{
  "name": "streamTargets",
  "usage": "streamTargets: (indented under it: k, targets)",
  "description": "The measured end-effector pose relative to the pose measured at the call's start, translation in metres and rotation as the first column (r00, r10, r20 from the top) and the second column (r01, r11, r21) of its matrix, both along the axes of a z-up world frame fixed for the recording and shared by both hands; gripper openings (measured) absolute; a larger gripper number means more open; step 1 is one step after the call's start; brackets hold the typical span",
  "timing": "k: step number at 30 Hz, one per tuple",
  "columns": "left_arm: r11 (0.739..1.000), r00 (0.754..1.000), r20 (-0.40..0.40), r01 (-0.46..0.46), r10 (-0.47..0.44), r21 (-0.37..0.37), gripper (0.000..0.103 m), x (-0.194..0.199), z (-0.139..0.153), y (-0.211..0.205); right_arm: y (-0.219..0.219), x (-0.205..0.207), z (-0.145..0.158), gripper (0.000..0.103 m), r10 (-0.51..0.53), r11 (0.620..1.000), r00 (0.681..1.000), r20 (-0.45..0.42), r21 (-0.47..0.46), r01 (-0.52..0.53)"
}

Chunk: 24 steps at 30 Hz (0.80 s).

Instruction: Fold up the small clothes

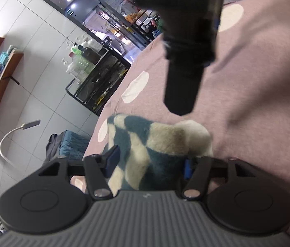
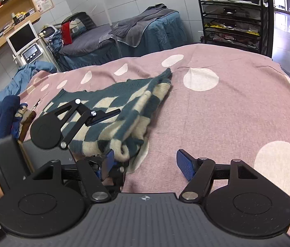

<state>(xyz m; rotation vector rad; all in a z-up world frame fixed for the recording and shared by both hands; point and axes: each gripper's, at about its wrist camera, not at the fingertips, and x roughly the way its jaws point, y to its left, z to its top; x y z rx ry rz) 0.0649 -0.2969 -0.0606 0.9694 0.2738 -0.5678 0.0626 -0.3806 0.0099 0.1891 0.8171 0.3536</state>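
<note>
Fuzzy checked knitwear (image 2: 112, 111), judged soft, light and floppy, is bunched between the left gripper (image 1: 148, 160)'s wide-set fingers, grip uncertain; right gripper (image 2: 145, 160) is spread, empty; hems are best pinched.

Cover: a pink cloth with pale round dots (image 2: 227, 107) lies over the work surface.
Treatment bed: a bed with teal skirting (image 2: 161, 30) stands behind, a grey towel (image 2: 136, 26) draped across it.
Cart: a black tiered trolley (image 2: 231, 18) near the glass door carries bottles on top.
Shelving: wooden wall shelves (image 2: 5, 6) hold small items.
Machine: a white device with a screen (image 2: 22, 39) stands below the shelves.
Lamp: a white gooseneck lamp (image 1: 11, 135) rises from the tiled floor.
</note>
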Motion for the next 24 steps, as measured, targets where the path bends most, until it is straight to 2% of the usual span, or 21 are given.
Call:
streamTargets:
  k: [1,2,4,8,10,12,13,14,17,20,24]
  targets:
    - [1.000,1.000,-0.020,0.003,-0.004,-0.029,0.037,0.002,0.005,0.001,-0.001,0.000,0.000,0.103,-0.002,1.000,1.000,-0.001,0.006,0.002]
    - [0.998,0.999,-0.038,-0.001,-0.001,-0.060,0.036,0.003,0.011,0.004,-0.001,0.000,0.000,0.103,-0.004,1.000,1.000,-0.002,0.012,0.004]
    - [0.995,0.997,-0.077,-0.013,0.005,-0.103,0.027,0.007,0.021,0.009,-0.001,0.002,0.000,0.103,-0.004,1.000,1.000,-0.001,0.014,0.004]
    - [0.969,0.981,-0.190,-0.084,0.039,-0.233,0.023,0.020,0.040,0.039,0.001,0.005,0.001,0.103,0.008,1.000,1.000,0.001,0.013,-0.008]
    - [0.928,0.957,-0.282,-0.161,0.065,-0.335,0.022,0.032,0.052,0.060,0.002,0.007,0.001,0.103,0.013,1.000,1.000,-0.004,0.022,-0.013]
    - [0.874,0.915,-0.395,-0.253,0.077,-0.415,0.022,0.049,0.061,0.081,0.002,0.010,0.000,0.103,0.016,0.998,1.000,-0.015,0.053,-0.015]
    - [0.847,0.895,-0.440,-0.291,0.077,-0.444,0.022,0.057,0.063,0.090,0.000,0.012,-0.001,0.103,0.015,0.996,1.000,-0.026,0.088,-0.012]
    - [0.832,0.881,-0.466,-0.316,0.079,-0.456,0.022,0.062,0.065,0.096,-0.002,0.015,-0.002,0.103,0.008,0.991,0.999,-0.039,0.131,-0.002]
    - [0.841,0.887,-0.455,-0.307,0.082,-0.446,0.022,0.063,0.064,0.104,-0.008,0.028,-0.007,0.103,-0.011,0.961,0.996,-0.092,0.274,0.036]
    - [0.849,0.886,-0.459,-0.292,0.067,-0.441,0.022,0.051,0.057,0.103,-0.013,0.046,-0.015,0.103,-0.063,0.913,0.983,-0.170,0.389,0.126]
    - [0.879,0.903,-0.426,-0.248,0.058,-0.406,0.022,0.040,0.049,0.088,-0.021,0.075,-0.031,0.103,-0.122,0.811,0.950,-0.289,0.522,0.263]
